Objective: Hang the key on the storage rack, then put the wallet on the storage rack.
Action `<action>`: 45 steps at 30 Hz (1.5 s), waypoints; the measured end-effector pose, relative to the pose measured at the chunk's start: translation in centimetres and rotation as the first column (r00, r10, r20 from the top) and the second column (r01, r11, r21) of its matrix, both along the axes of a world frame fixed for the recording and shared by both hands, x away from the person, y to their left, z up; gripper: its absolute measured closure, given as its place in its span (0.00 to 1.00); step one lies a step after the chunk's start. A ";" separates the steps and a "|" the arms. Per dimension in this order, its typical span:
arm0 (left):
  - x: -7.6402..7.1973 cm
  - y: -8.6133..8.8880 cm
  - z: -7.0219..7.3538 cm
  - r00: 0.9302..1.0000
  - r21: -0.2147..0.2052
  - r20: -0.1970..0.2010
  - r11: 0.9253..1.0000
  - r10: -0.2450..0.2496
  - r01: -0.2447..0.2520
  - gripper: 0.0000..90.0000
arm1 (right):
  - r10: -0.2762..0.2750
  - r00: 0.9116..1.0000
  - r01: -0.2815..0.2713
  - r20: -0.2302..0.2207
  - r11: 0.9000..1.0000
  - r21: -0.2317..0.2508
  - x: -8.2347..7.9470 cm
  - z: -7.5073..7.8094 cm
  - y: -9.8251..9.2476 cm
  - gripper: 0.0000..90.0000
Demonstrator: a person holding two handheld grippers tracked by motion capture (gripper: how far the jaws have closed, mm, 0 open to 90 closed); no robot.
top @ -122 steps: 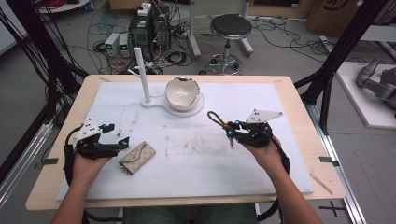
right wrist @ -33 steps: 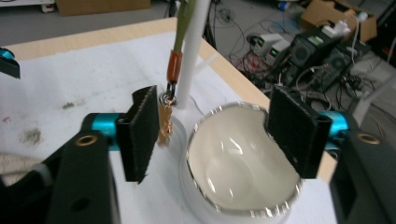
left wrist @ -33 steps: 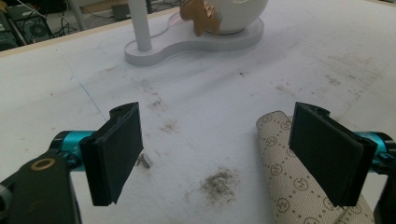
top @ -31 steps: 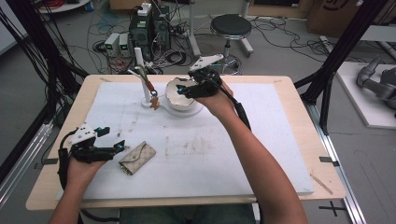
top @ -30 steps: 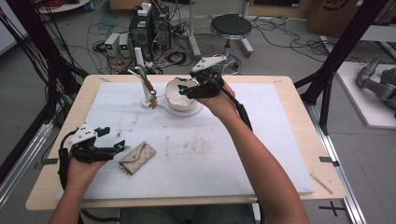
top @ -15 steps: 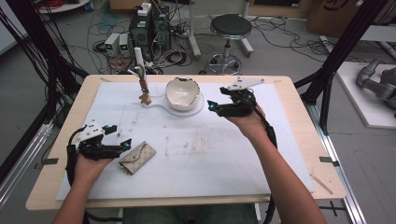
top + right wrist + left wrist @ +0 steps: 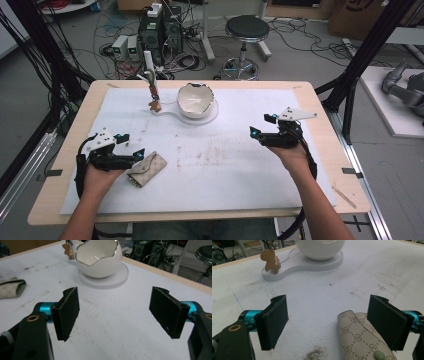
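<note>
White tabletop (image 7: 220,170): left tongs (image 7: 329,322) gape beside the patterned pouch (image 7: 362,340); right tongs (image 7: 120,315), just widening, hold nothing.

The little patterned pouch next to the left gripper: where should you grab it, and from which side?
Probably at the rounded folded edge of the patterned pouch, the end nearest the left gripper. The pouch lies flat on the white mat, so a level approach from the person's side, with the open jaws closing across that thin folded end, looks better than pinching the wide flat face from above.
</note>
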State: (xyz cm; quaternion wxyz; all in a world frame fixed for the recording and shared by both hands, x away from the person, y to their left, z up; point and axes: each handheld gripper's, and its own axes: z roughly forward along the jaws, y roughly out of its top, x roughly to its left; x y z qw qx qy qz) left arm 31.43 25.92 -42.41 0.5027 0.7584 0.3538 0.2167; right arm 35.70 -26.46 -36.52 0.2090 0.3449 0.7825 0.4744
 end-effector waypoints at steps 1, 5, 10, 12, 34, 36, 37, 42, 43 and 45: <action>0.0 0.0 0.0 1.000 -0.001 0.001 1.000 -0.001 0.001 0.19 | -0.005 1.000 0.005 -0.003 1.000 0.008 -0.3 -0.4 -0.3 0.26; 0.1 -0.1 -0.1 1.000 -0.004 0.000 1.000 -0.007 0.007 0.19 | -0.024 1.000 0.024 -0.008 0.999 0.031 -1.3 -1.7 -1.0 0.24; 0.4 0.0 -0.2 1.000 -0.015 0.001 1.000 -0.015 0.015 0.19 | -0.029 1.000 0.030 -0.011 0.999 0.041 -2.1 -2.9 -1.5 0.23; 0.5 0.1 -0.2 1.000 -0.024 -0.001 1.000 -0.014 0.014 0.19 | -0.032 0.999 0.033 -0.004 0.998 0.050 -2.4 -3.3 -1.7 0.22; 0.3 0.0 -0.1 1.000 -0.009 0.006 1.000 -0.020 0.020 0.19 | -0.063 0.998 0.065 -0.028 0.996 0.054 -2.1 -4.8 -3.5 0.19; 0.2 0.1 0.0 1.000 -0.010 0.007 1.000 -0.017 0.017 0.19 | -0.069 0.997 0.070 -0.030 0.996 0.053 -2.0 -4.9 -3.6 0.19; 0.2 0.1 0.0 1.000 -0.009 0.006 1.000 -0.016 0.016 0.19 | -0.069 0.997 0.071 -0.036 0.996 0.053 -1.9 -4.9 -3.7 0.19; -0.1 0.1 0.0 1.000 -0.010 0.000 1.000 -0.014 0.014 0.19 | -0.073 0.997 0.075 -0.035 0.996 0.054 -1.9 -4.9 -3.7 0.19; -0.2 0.1 0.0 1.000 -0.011 0.000 1.000 -0.014 0.014 0.19 | -0.077 0.997 0.079 -0.032 0.995 0.053 -1.9 -4.9 -3.7 0.19; -0.3 0.1 0.0 1.000 -0.011 -0.002 1.000 -0.015 0.015 0.19 | -0.082 0.996 0.084 -0.036 0.995 0.051 -1.8 -5.0 -3.7 0.19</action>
